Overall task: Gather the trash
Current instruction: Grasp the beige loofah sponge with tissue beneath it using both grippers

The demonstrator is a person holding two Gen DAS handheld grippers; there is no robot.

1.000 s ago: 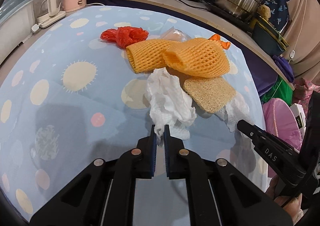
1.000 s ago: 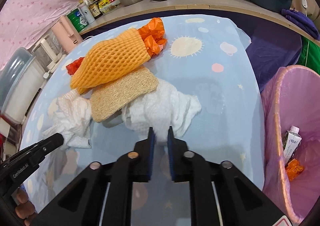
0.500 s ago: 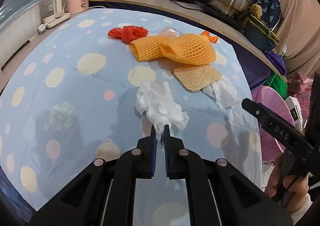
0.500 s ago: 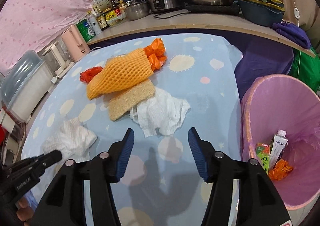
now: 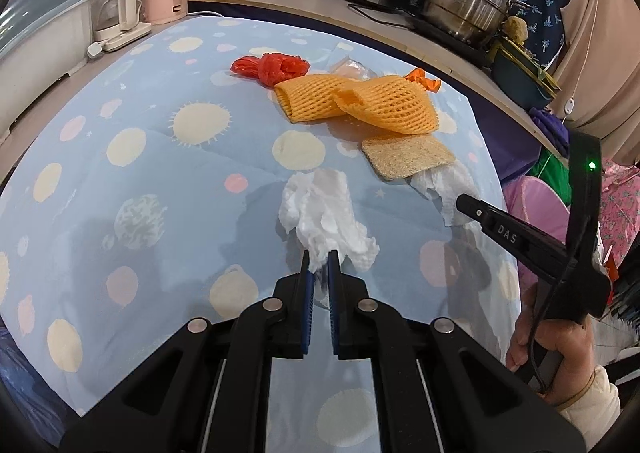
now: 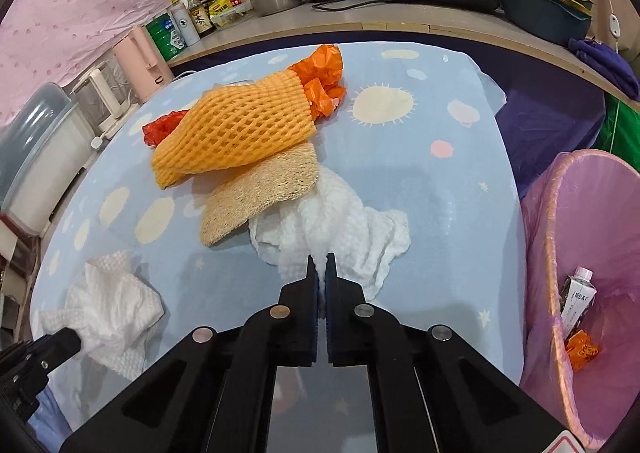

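The crumpled white tissue (image 5: 326, 213) in my left gripper (image 5: 319, 265) has come away from the pile since a second ago: it lay against the loofah pad (image 5: 408, 157) then, and now sits well apart from it on the blue spotted tablecloth (image 5: 140, 181), nearer my side. Its long axis runs from my fingertips away toward the far edge of the table, with the wider end farthest from me. My left jaws are pressed on its near end, as they were before.

The second white tissue (image 6: 340, 229) lies between the loofah pad (image 6: 260, 197) and my right gripper (image 6: 319, 265), its far edge tucked under the pad. Half a second ago my right jaws stood spread above it; now they are closed on a fold at its near edge. It is bunched, spreading widest across the view, with the pinched fold pointing toward me.

Beyond the pad lies the orange foam net (image 6: 236, 129), with an orange plastic bag (image 6: 320, 77) at its far end and a red one (image 6: 160, 127) at its left. The pink-lined bin (image 6: 576, 253) stands beside the table on my right, holding a carton and an orange scrap.
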